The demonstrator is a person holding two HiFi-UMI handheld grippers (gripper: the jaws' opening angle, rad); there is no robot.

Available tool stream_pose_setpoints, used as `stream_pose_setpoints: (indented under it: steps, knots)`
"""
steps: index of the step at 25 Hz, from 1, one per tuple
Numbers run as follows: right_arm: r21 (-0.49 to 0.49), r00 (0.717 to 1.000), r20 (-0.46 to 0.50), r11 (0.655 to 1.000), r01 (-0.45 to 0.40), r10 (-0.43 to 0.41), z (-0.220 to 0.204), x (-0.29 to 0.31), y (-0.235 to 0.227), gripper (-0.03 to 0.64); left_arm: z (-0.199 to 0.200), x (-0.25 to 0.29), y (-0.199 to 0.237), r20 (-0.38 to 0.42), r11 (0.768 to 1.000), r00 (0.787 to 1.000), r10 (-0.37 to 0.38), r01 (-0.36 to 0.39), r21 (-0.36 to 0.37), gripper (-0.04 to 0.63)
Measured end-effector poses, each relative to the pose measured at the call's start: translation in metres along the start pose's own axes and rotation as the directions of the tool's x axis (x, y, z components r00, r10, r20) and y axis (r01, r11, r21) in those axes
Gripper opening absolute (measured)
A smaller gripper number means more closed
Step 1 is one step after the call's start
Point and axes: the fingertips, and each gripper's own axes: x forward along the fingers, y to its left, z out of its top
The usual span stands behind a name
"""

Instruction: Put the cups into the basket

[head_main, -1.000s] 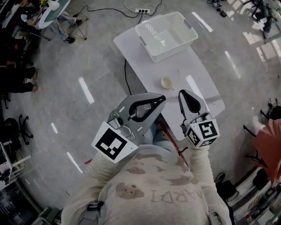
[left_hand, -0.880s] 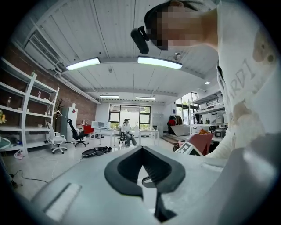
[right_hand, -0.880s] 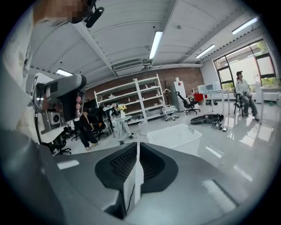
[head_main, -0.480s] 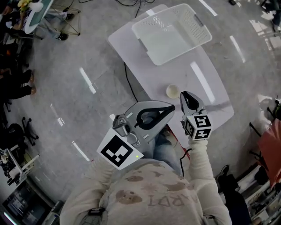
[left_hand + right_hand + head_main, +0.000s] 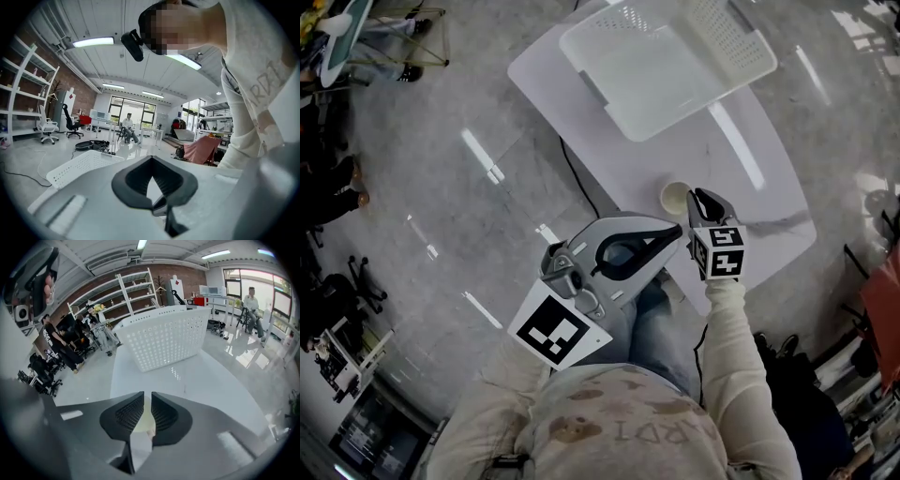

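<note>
One cream cup (image 5: 674, 197) stands on the white table (image 5: 750, 216), near its front edge. The white perforated basket (image 5: 666, 61) sits at the table's far end and looks empty. My right gripper (image 5: 703, 196) hangs just right of the cup's rim. In the right gripper view its jaws (image 5: 147, 401) are almost together, and the cup (image 5: 143, 425) shows cream through the thin slit, with the basket (image 5: 164, 341) beyond. My left gripper (image 5: 677, 234) is shut and empty, held off the table's near edge; in its own view (image 5: 151, 161) the basket (image 5: 79, 168) lies at the left.
A black cable (image 5: 577, 183) runs across the grey floor left of the table. Office chairs and seated people (image 5: 328, 178) are at the far left. A red-draped object (image 5: 886, 309) stands right of the table. Bare tabletop (image 5: 197, 376) lies between cup and basket.
My right gripper has moved forward over the table until its tips are beside the cup. The head view has shifted towards the table. The left gripper has stayed by the near edge.
</note>
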Motion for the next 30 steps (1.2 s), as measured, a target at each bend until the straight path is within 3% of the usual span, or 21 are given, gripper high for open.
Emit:
stream_pose_setpoints:
  steps: [7,21,30]
  knots:
    - [-0.019,0.991,-0.122,0.998,0.055,-0.057,-0.025,0.024,-0.015,0.072,-0.017,0.005,0.007,-0.015,1.000,1.000,0.009,-0.009,-0.021,0.000]
    - [-0.062,0.976,-0.199,0.995,0.082,-0.093,-0.034,0.035,-0.022,0.107,-0.028,-0.002,0.009,-0.021,0.999,0.999,0.029,-0.030,-0.040,0.000]
    - [-0.111,0.962,-0.243,0.989,0.097,-0.122,-0.051,0.045,-0.029,0.058,-0.031,0.000,0.009,-0.030,0.998,0.999,0.044,-0.045,-0.036,0.000]
